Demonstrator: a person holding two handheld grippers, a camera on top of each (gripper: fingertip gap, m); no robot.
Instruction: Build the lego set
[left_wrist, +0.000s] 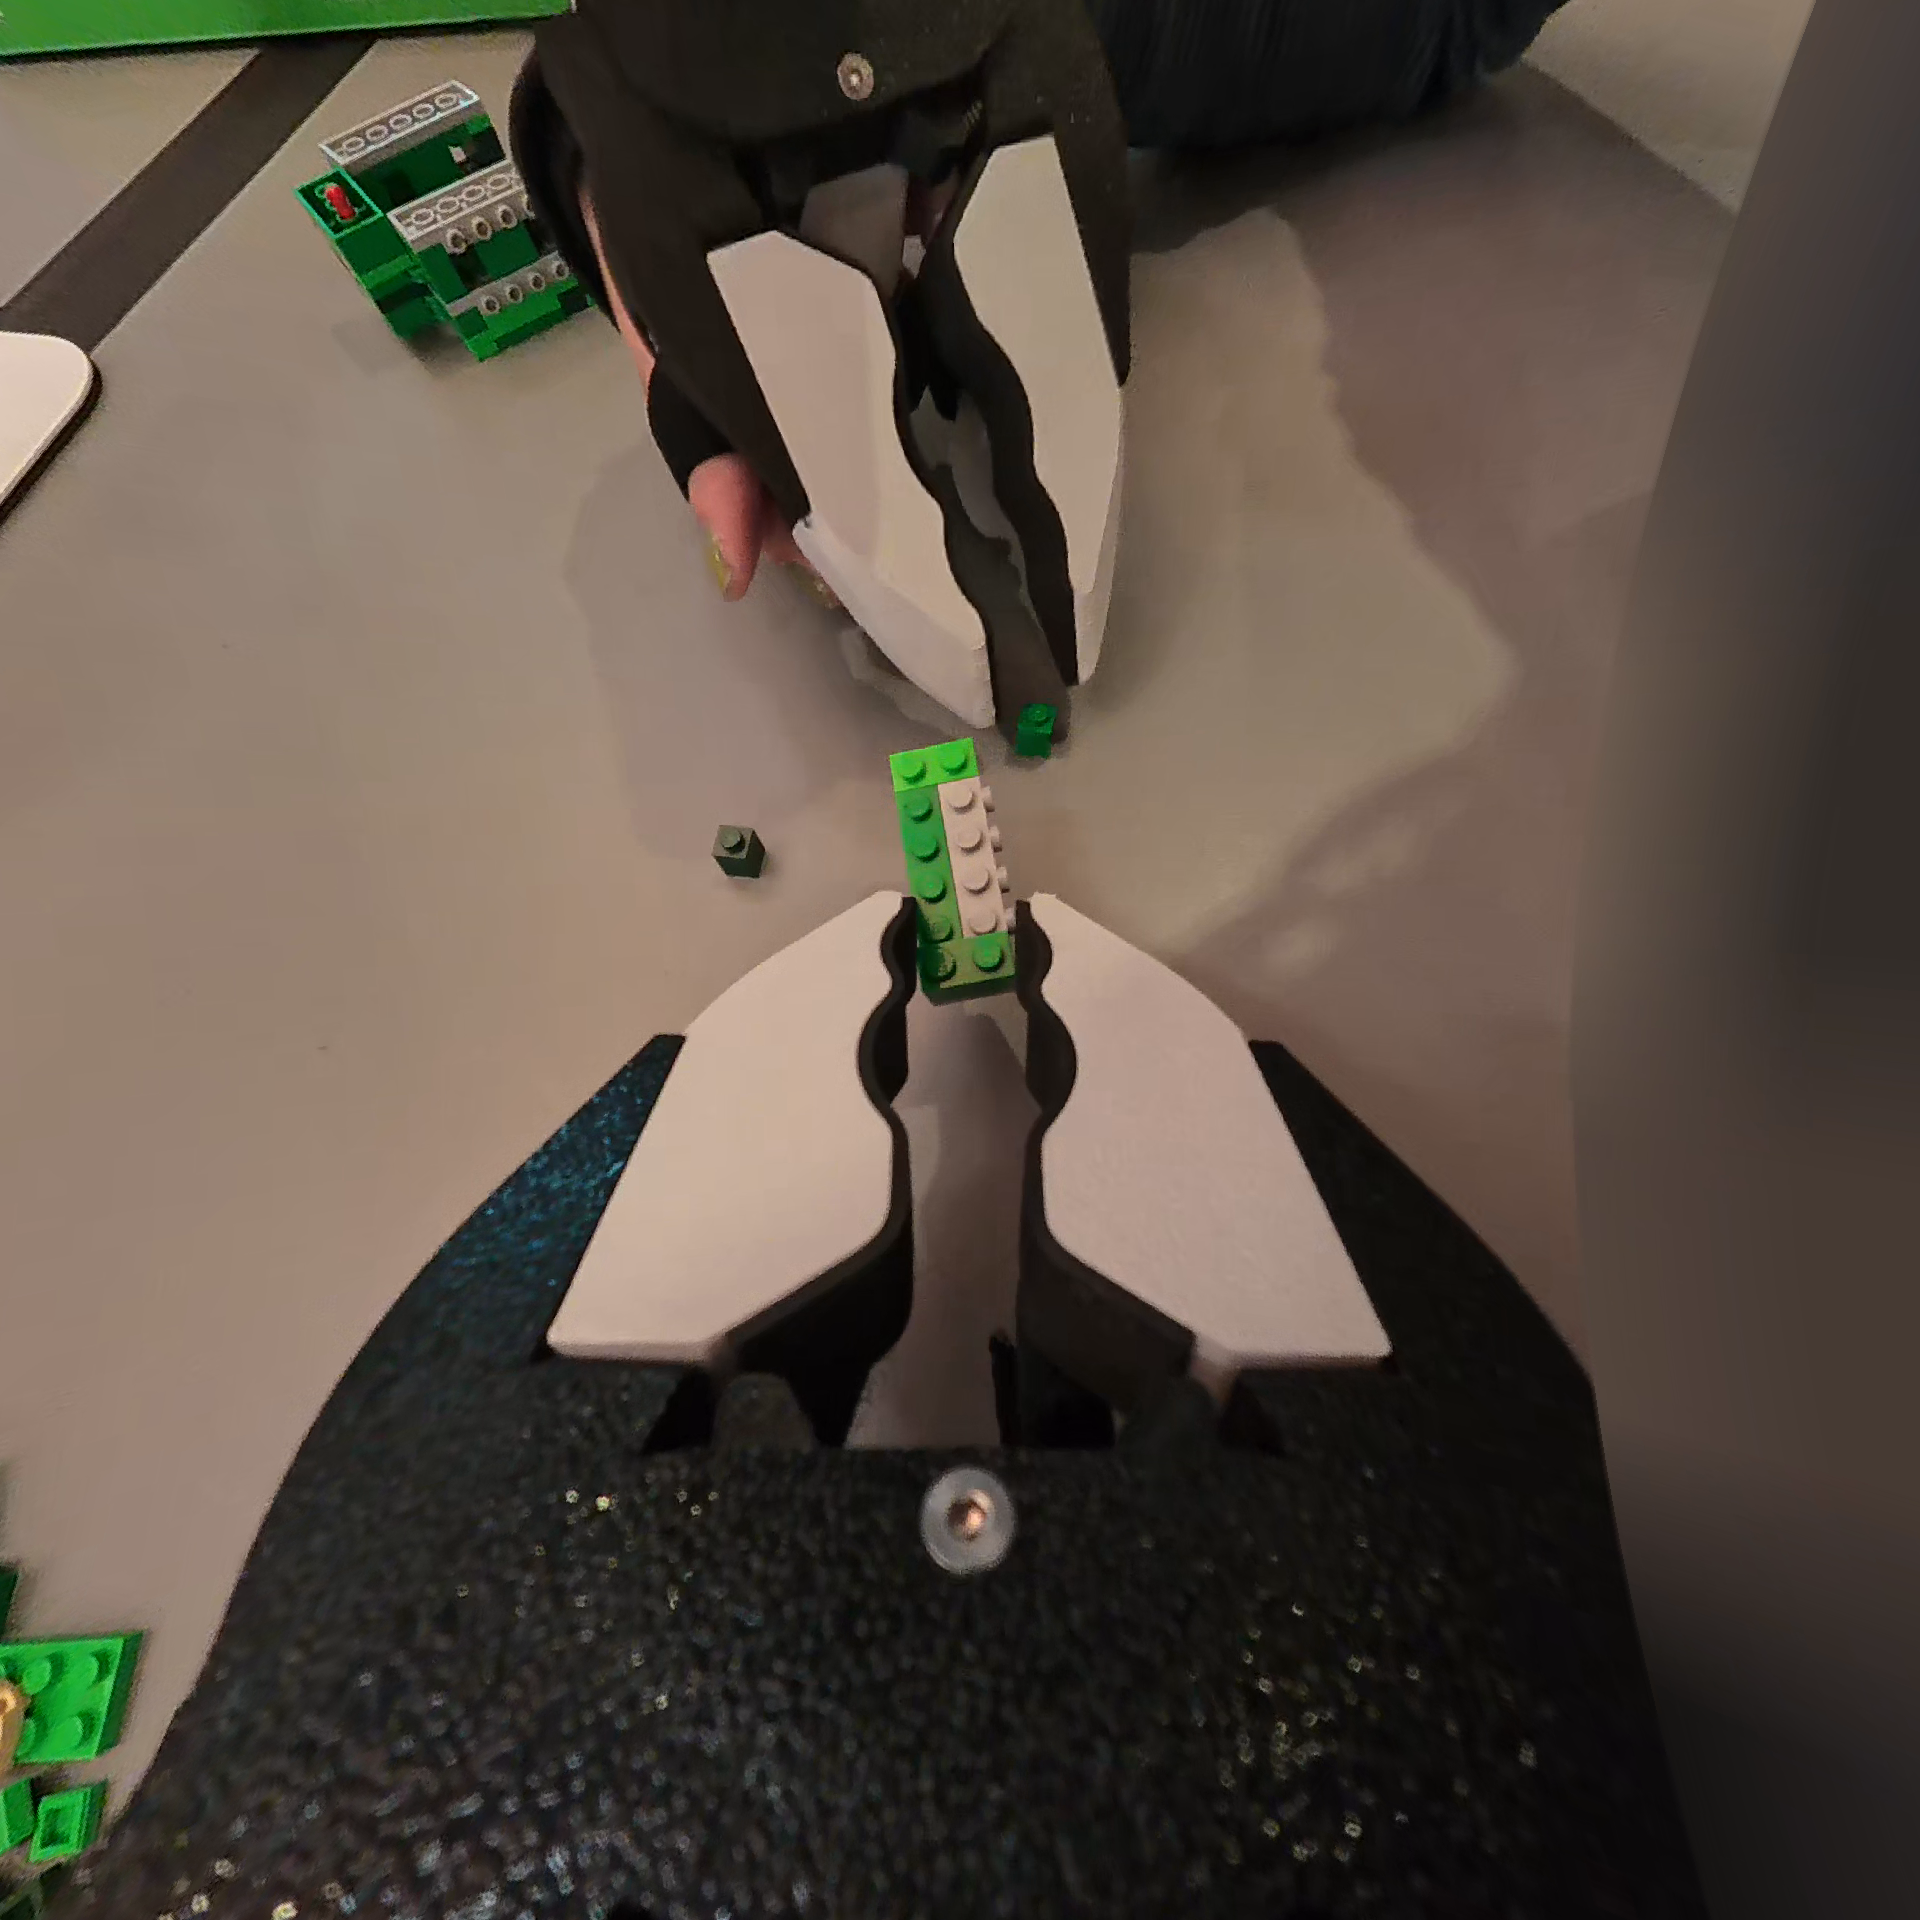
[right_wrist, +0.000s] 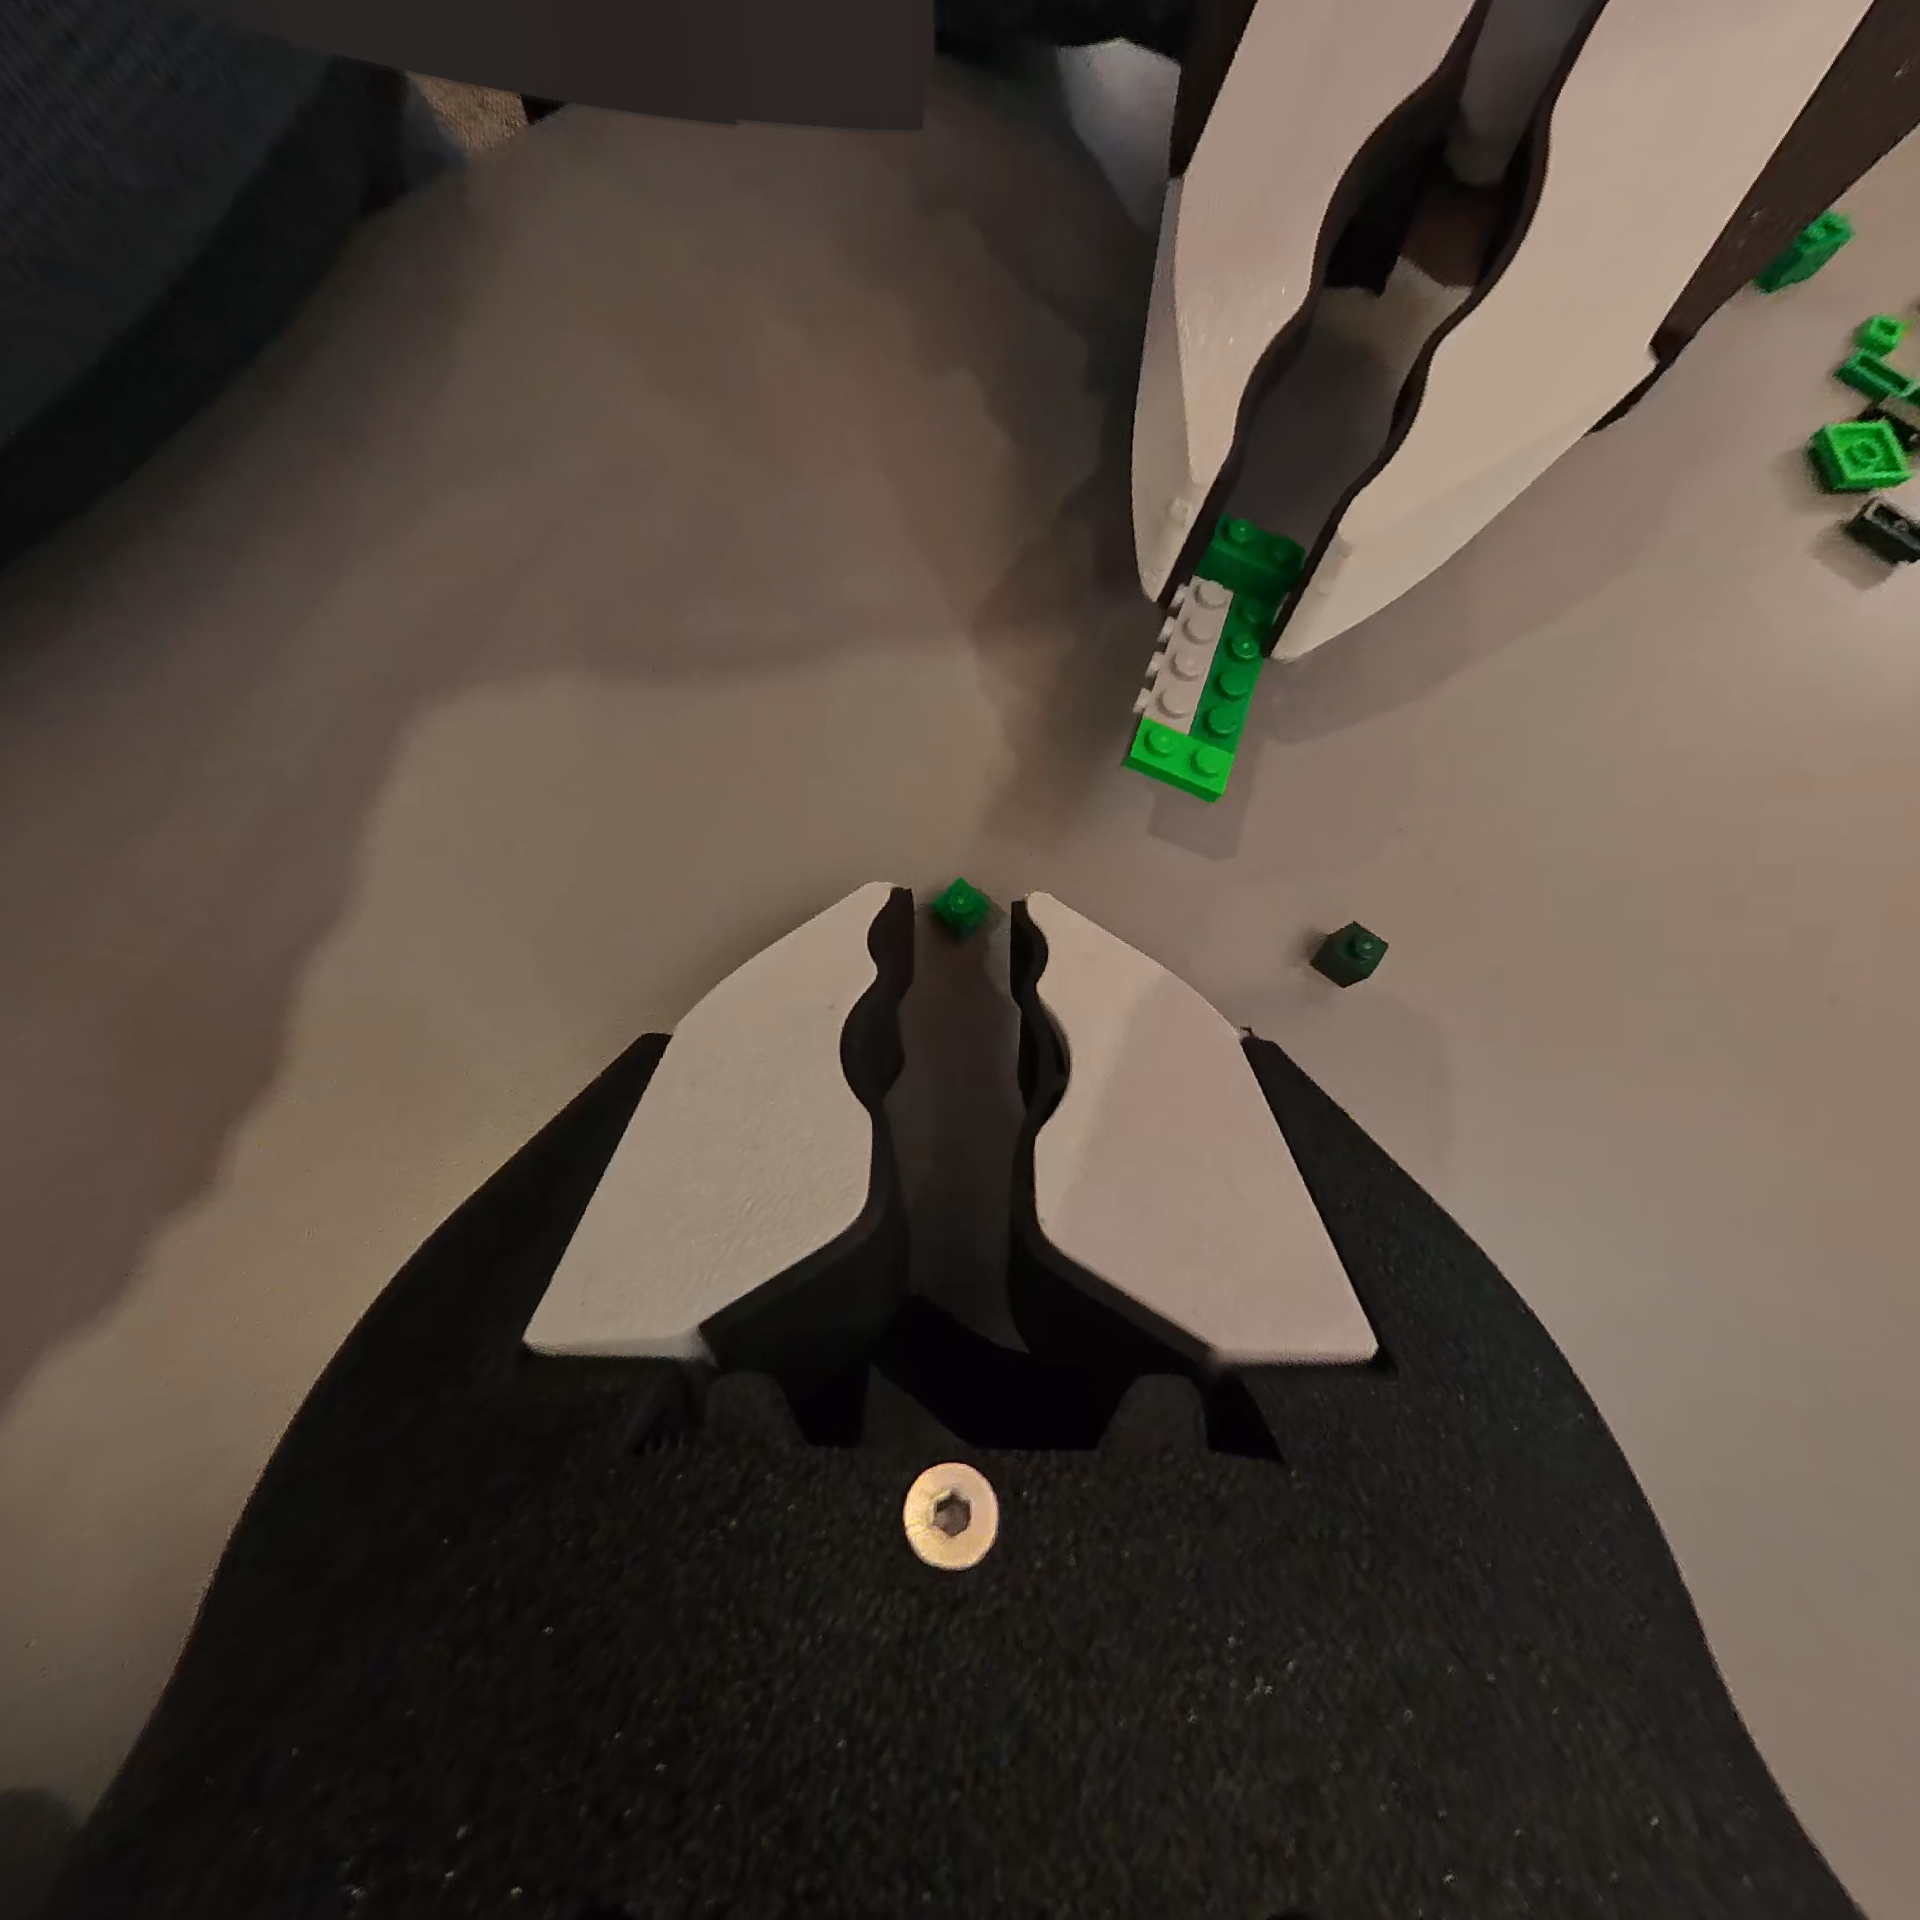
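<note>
My left gripper (left_wrist: 968, 909) is shut on one end of a small flat assembly (left_wrist: 940, 831) of bright green plates with a light grey studded strip, held low over the grey table. It also shows in the right wrist view (right_wrist: 1195, 675), with the left gripper (right_wrist: 1231, 623) around it. My right gripper (right_wrist: 961, 899) is narrowly open, its tips on either side of a small green 1x1 brick (right_wrist: 958, 910) that stands on the table. The left wrist view shows this gripper (left_wrist: 1029, 691) with the brick (left_wrist: 1036, 727) at its tips, just beyond the assembly.
A dark green 1x1 brick (left_wrist: 739, 852) (right_wrist: 1349, 953) stands loose beside the assembly. A partly built green and grey model (left_wrist: 447, 249) stands far left. Loose green pieces lie near my left gripper's base (left_wrist: 62, 1704) and at the right edge (right_wrist: 1860, 416). A gloved hand (left_wrist: 717, 457) holds the right gripper. The tips of one gripper are about 6 cm away from the tips of the other. My left gripper's tips are some 5 cm from the dark green 1x1 brick (left_wrist: 739, 852). Look for it in the right wrist view (right_wrist: 1355, 944) too.
</note>
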